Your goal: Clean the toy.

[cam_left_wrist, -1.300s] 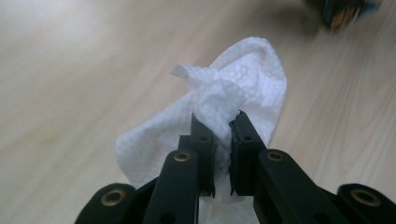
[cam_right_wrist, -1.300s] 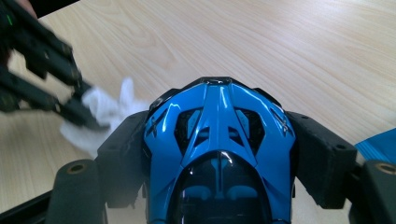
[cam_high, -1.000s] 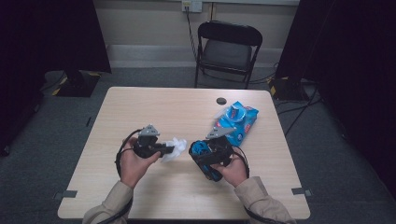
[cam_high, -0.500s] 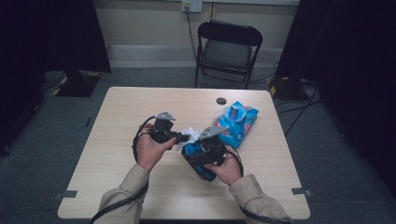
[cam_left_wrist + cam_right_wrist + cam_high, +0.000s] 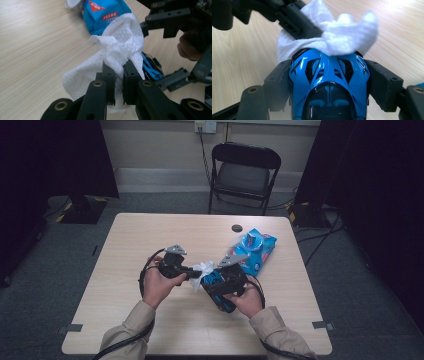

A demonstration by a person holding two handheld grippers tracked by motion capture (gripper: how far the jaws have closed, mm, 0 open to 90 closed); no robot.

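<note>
My left claw point(image 5: 119, 82) pinches a white wipe point(image 5: 117, 47) against the nose of the blue toy car point(image 5: 329, 85), which my right claw point(image 5: 329, 82) clamps by its sides. Behind them on the table point(image 5: 150, 240), the blue wipes pack point(image 5: 255, 247) seems to lie open.

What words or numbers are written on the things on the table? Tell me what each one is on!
Blue wipes packet: white Chinese characters on a red label, too small and blurred to read for sure.
Same packet seen from the high view: print too small to read.
Blue toy car: black patterns, no words or numbers.
White wipe: no writing.
</note>
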